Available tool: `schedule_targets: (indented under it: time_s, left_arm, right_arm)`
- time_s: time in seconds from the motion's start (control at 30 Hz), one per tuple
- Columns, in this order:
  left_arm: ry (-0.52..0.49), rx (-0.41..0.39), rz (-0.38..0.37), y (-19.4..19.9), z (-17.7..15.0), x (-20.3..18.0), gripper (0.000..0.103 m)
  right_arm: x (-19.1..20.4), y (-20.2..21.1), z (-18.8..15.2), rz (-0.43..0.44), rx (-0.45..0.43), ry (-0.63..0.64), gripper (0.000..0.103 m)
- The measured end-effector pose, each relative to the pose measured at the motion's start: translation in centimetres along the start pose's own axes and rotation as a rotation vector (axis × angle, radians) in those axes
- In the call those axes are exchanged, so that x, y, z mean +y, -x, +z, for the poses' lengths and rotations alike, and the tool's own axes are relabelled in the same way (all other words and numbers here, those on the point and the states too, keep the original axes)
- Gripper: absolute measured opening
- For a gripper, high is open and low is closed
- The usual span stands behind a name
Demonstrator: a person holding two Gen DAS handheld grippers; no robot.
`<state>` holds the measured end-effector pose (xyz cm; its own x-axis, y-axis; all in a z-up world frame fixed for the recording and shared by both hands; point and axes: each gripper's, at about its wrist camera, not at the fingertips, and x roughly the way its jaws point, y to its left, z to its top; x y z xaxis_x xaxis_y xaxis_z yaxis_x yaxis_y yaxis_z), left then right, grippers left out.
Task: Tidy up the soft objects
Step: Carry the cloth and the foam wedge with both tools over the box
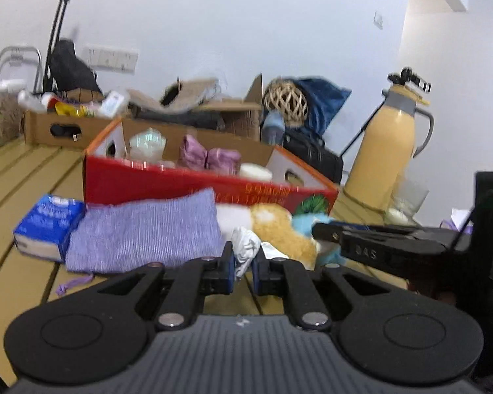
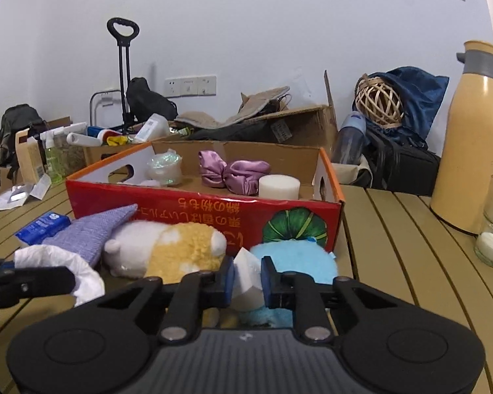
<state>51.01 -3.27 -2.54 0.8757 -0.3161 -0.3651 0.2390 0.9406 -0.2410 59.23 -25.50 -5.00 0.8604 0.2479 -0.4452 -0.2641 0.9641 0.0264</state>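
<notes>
White tissue pinched in left claw; right claw grips white sponge.

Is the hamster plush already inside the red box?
No, the hamster plush lies on the table in front of the red box, outside its front wall.

Left wrist view motion-blurred: print on red box front unreadable. Blue plush at 3 o'clock mostly hidden behind right gripper. Right wrist view: yellow flask cut off by frame edge at 3 o'clock; white crumpled cloth partly covered by left gripper at 9 o'clock.
</notes>
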Motion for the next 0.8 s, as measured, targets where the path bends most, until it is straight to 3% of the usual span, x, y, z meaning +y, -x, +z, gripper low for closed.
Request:
schedule_targets:
  time_s: [0.13, 0.23, 0.37, 0.53, 0.8]
  left_arm:
    - [-0.037, -0.048, 0.039, 2.5, 0.4, -1.4, 0.011]
    - [-0.052, -0.097, 0.021, 6.5, 0.1, -2.6, 0.011]
    - [-0.032, -0.106, 0.035, 10.2, -0.4, -3.5, 0.011]
    - [-0.037, -0.144, 0.048, 15.4, -1.0, -4.4, 0.011]
    - [-0.032, -0.151, 0.052, 17.7, -1.1, -4.7, 0.011]
  right_arm:
    - [0.5, 3.1, 0.1, -0.002, -0.047, -0.009, 0.011]
    - [1.2, 7.4, -0.6, 0.042, -0.08, -0.043, 0.008]
    - [2.2, 11.3, -2.5, 0.053, -0.077, -0.024, 0.008]
    - [2.6, 15.7, -4.3, 0.087, -0.073, -0.094, 0.008]
    - [4.0, 20.4, -4.9, 0.134, -0.112, -0.099, 0.008]
